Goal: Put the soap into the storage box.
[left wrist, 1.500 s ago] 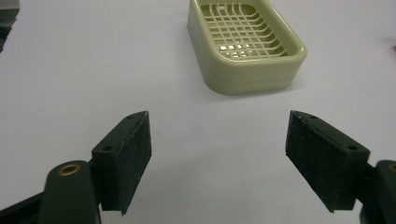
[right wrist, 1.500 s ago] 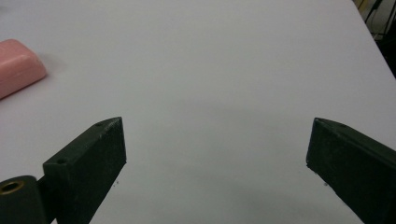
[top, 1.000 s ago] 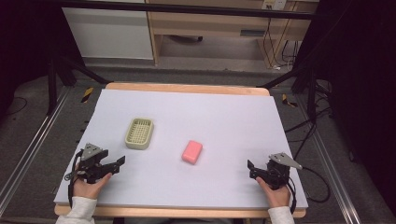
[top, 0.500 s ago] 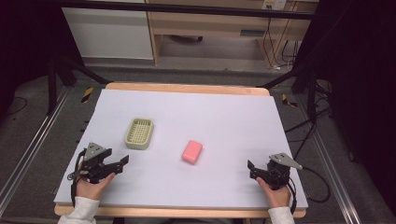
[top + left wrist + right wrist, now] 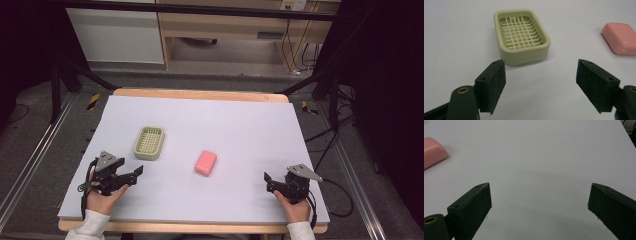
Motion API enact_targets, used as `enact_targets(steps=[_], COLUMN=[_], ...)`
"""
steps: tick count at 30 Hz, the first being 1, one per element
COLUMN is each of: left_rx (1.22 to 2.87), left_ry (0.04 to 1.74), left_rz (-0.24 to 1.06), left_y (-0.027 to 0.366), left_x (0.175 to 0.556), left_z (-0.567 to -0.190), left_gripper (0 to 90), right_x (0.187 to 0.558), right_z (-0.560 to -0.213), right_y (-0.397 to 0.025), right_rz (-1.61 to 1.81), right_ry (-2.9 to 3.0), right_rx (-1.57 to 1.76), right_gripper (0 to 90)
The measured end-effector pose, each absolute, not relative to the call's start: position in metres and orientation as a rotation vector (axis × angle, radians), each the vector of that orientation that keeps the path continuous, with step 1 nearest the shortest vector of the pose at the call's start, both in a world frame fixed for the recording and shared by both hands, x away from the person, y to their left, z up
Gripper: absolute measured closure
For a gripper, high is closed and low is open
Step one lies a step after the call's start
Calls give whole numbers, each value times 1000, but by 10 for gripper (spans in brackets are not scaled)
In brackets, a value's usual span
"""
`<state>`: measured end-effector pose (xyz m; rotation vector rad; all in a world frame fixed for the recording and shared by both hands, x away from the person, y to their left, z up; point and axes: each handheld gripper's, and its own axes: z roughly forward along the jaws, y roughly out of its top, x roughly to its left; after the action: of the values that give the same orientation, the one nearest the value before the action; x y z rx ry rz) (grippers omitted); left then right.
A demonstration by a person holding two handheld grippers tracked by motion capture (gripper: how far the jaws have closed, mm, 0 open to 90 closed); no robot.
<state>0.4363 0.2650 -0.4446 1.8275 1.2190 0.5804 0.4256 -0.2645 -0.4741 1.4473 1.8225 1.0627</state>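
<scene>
nothing is underway yet, as far as these views tell: the pink soap bar (image 5: 206, 163) lies bare on the white tabletop (image 5: 240, 125), apart from the pale green soap dish (image 5: 149, 142), whose slotted tray looks empty. the left claw (image 5: 131, 175) is spread wide, aimed at the dish just ahead. the right claw (image 5: 270, 181) is likewise released, holding nothing, well off from the bar. picking up and placing all remain.

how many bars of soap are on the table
1: a pink rounded rectangular bar of soap lying near the middle of the white table, to the right of the pale green slatted plastic soap dish, apart from it.
</scene>
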Motion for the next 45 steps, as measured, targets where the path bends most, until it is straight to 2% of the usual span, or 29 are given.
enact_targets(steps=[45], left_rx=[1871], left_ry=[1099], left_rz=[545], left_y=[210], left_x=[458], left_z=[-420], left_gripper=[231], right_x=[426], right_z=[-472], right_y=[-263], right_rz=[1067], right_ry=[1824], right_rx=[1443], right_gripper=[50])
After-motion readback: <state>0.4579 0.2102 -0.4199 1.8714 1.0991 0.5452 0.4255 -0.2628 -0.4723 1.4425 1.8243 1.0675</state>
